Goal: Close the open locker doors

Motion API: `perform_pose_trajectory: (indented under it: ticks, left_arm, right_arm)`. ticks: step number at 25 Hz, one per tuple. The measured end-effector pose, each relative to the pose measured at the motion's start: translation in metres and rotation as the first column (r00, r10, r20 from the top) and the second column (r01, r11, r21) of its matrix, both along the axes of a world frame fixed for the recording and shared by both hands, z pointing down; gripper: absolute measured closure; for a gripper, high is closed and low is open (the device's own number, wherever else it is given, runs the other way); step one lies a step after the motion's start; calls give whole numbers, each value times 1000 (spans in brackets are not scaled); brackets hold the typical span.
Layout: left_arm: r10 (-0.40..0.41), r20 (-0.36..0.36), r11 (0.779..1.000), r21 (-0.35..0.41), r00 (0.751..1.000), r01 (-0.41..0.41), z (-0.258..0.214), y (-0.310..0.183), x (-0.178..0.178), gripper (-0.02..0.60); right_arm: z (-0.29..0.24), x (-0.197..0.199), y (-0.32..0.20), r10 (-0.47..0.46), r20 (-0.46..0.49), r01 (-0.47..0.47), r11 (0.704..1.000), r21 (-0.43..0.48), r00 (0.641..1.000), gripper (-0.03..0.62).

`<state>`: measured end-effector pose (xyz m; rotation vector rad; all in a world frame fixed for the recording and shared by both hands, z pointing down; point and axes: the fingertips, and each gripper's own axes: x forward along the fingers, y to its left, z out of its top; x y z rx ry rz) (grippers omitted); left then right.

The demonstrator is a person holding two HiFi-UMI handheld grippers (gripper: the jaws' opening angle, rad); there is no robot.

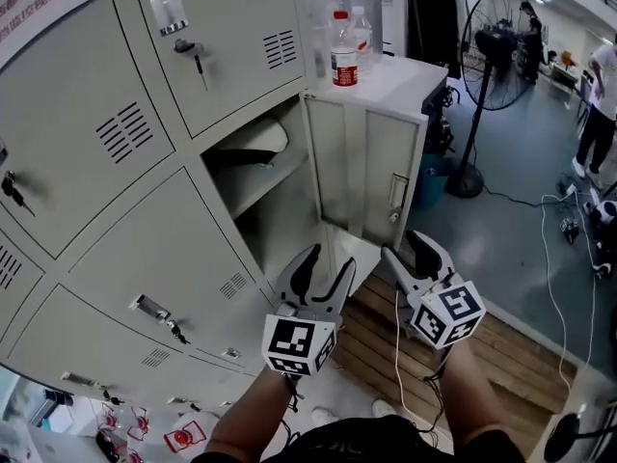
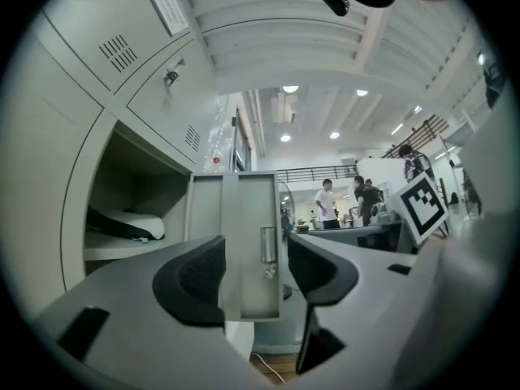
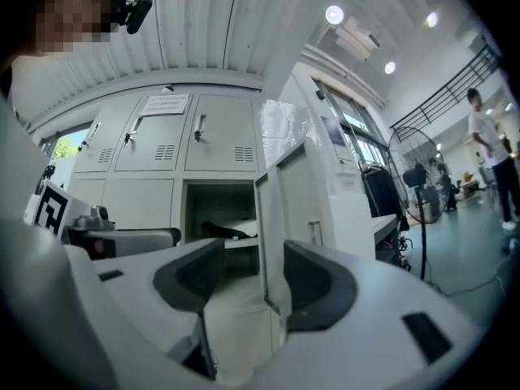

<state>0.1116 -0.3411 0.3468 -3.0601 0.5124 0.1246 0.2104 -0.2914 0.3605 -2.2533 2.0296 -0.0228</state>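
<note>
One grey locker door (image 1: 371, 167) stands swung out from the locker bank (image 1: 145, 210). Its open compartment (image 1: 255, 162) has a shelf with a white and black item on it. Both grippers are held level below the door, apart from it. My left gripper (image 1: 330, 258) is open, and in the left gripper view (image 2: 253, 270) the door's inner face (image 2: 240, 242) shows beyond the gap, untouched. My right gripper (image 1: 410, 244) is open too; in the right gripper view (image 3: 250, 287) the door's edge (image 3: 280, 218) shows past its empty jaws.
The other locker doors (image 1: 154, 258) are shut, some with keys in them. Bottles (image 1: 344, 51) stand on a low white cabinet (image 1: 405, 80) behind the door. A floor fan (image 1: 501, 46), cables, a wooden platform (image 1: 386, 340) and a person (image 1: 600, 104) are at right.
</note>
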Motion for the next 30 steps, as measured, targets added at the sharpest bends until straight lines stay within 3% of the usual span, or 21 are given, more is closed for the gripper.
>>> perform_pose_trajectory:
  ticks: [5,12,22,30]
  left_arm:
    - [113,-7,994,-2,994,-113,-2,16,2,351]
    - [165,-9,986,-11,986,-165,2,25,-9,351]
    - [104,-12,994,-21,994,-104,4,5,-18,350]
    - [46,3,998,-30,999,-46,8,-12,9,350]
  right_arm:
    - [-1,2,16,96,2,-96,995,4,995,378]
    - [3,9,26,157,23,-157,988,-9,987,378]
    - [7,44,-1,157,36,-157,987,-21,987,378]
    - [23,92,-28,152,72,-150,988,-40,986,378]
